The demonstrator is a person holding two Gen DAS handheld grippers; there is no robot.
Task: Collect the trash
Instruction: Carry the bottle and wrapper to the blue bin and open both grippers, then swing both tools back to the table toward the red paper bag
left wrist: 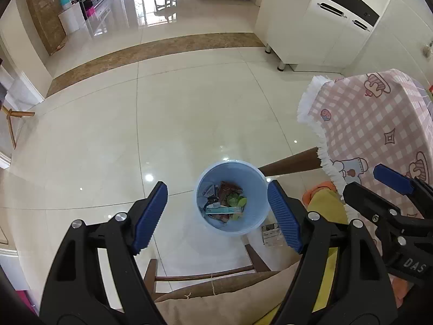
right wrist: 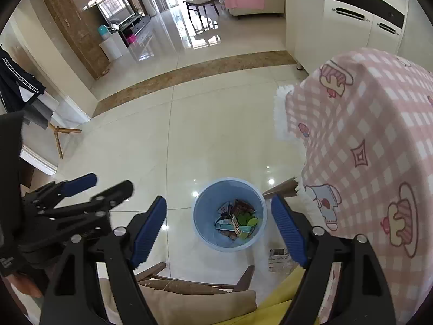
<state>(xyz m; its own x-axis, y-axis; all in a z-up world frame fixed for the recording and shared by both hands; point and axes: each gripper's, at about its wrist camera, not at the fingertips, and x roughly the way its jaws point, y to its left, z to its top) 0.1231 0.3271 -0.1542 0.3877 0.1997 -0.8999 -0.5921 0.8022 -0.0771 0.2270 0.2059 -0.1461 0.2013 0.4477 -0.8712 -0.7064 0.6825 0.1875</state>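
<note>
Both claws hang high over the floor with nothing in them: the left claw (left wrist: 217, 218) has its blue pads spread wide apart, and the right claw (right wrist: 219, 228) is spread just as wide. Between each pair of pads, well below, the blue bin (left wrist: 257, 216) stands on the floor beside the table leg (left wrist: 289, 163), near the corner of the table (left wrist: 379, 124) under its pink checked cloth. The bin already holds wrappers, a long teal box (left wrist: 222, 210) and some green leaves (left wrist: 236, 201). One scrap of printed paper (left wrist: 271, 233) lies on the floor just beside the bin on its right, close to the chair (left wrist: 205, 276). The likely slip is missing that scrap, since the right pad of each claw partly hides it; reaching down, a claw could also bump the bin and tip it, or snag the cloth's white fringe.
</note>
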